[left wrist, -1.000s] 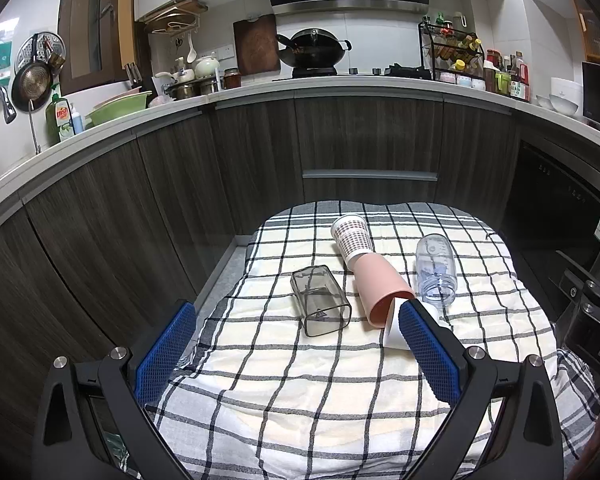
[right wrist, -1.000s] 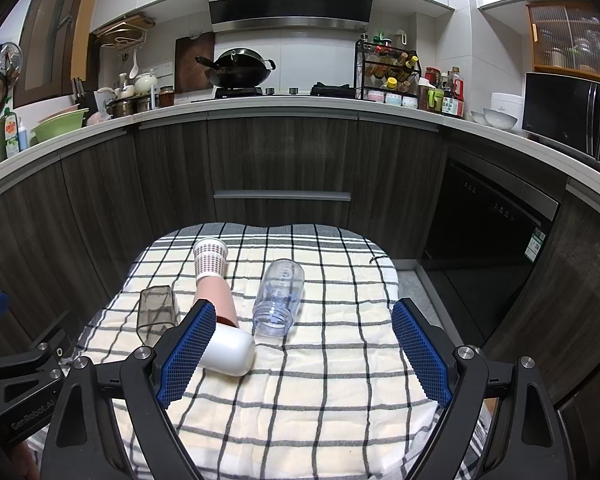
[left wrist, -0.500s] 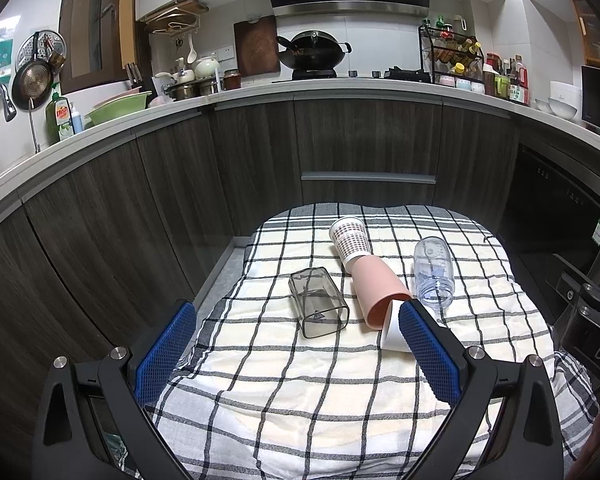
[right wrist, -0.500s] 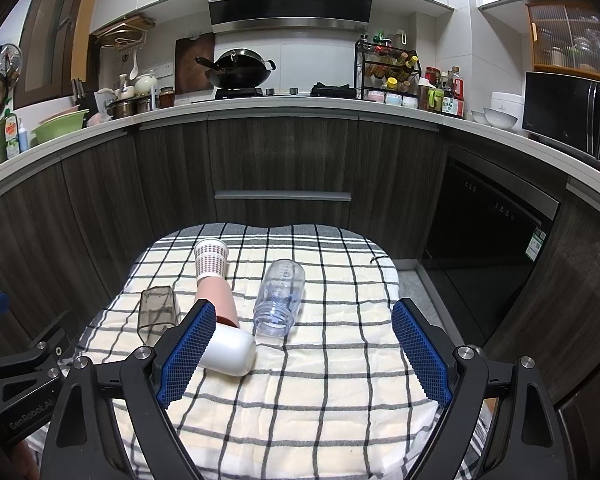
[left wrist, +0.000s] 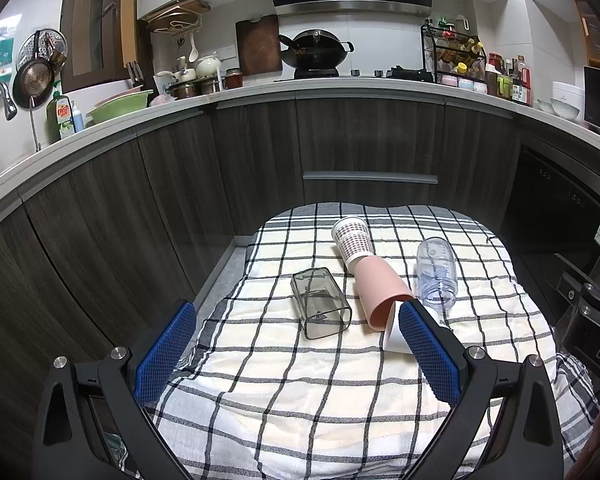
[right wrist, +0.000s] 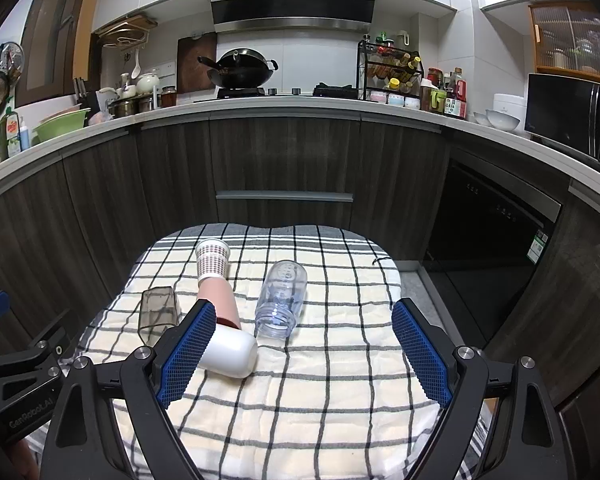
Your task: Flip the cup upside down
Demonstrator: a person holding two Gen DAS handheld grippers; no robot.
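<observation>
Several cups lie on their sides on a checked cloth [left wrist: 284, 364]: a smoky square cup [left wrist: 320, 302], a pink cup [left wrist: 382, 290], a patterned paper cup [left wrist: 352, 240], a clear cup [left wrist: 436, 274] and a white cup [left wrist: 394, 338] partly hidden behind my left gripper's right finger. My left gripper [left wrist: 296, 344] is open and empty, held short of the cups. In the right wrist view the smoky cup [right wrist: 158, 312], pink cup [right wrist: 220, 300], paper cup [right wrist: 212, 260], clear cup [right wrist: 282, 298] and white cup [right wrist: 230, 352] show. My right gripper [right wrist: 300, 350] is open and empty.
The cloth [right wrist: 340, 360] covers a small table in a kitchen. Dark wood cabinets [left wrist: 360, 148] curve around behind it. A black dishwasher [right wrist: 488, 240] stands at the right. The other gripper's body [right wrist: 16, 380] shows at lower left.
The left wrist view has drifted slightly; the cups sit a touch further left in it. The cups themselves have not moved. Both grippers stay open.
</observation>
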